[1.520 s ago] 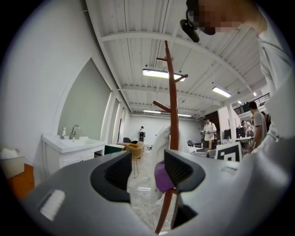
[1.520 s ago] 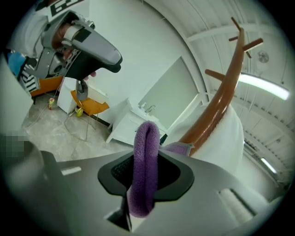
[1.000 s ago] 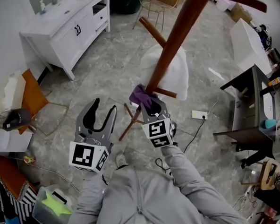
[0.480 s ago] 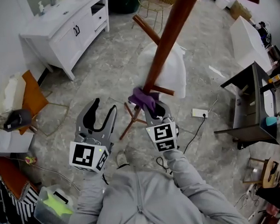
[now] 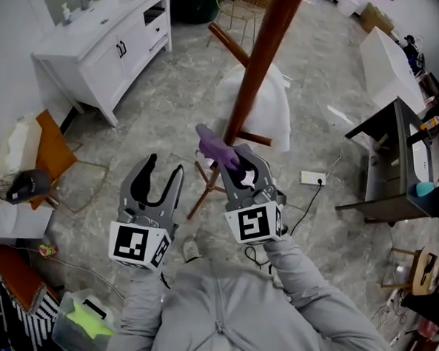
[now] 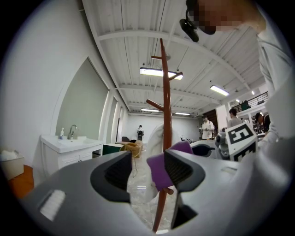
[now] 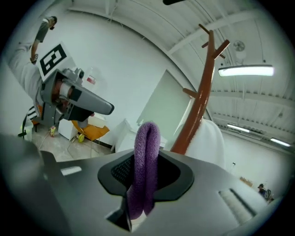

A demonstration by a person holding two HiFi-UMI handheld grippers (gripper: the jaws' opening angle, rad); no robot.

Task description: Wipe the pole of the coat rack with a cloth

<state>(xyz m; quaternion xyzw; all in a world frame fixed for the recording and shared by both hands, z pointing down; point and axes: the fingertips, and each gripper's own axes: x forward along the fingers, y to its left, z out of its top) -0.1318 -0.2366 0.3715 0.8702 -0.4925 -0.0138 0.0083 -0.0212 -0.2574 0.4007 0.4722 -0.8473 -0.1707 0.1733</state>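
Grippers, two: right gripper point(image 5: 232, 165) jaws pinch one purple cloth point(image 5: 216, 147) near one pole point(image 5: 260, 57); left gripper point(image 5: 164, 165) jaws gape.

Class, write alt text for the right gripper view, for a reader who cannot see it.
The right gripper has its jaws shut on a folded purple cloth that stands up between them. To its right, the reddish-brown coat rack pole slants upward, a white garment beside it.

Grey marbled floor point(image 5: 164, 115). Standing on it: coat rack point(image 5: 262, 64), white vanity point(image 5: 115, 40). Lying: power strip point(image 5: 312, 179), black cable point(image 5: 300, 214).
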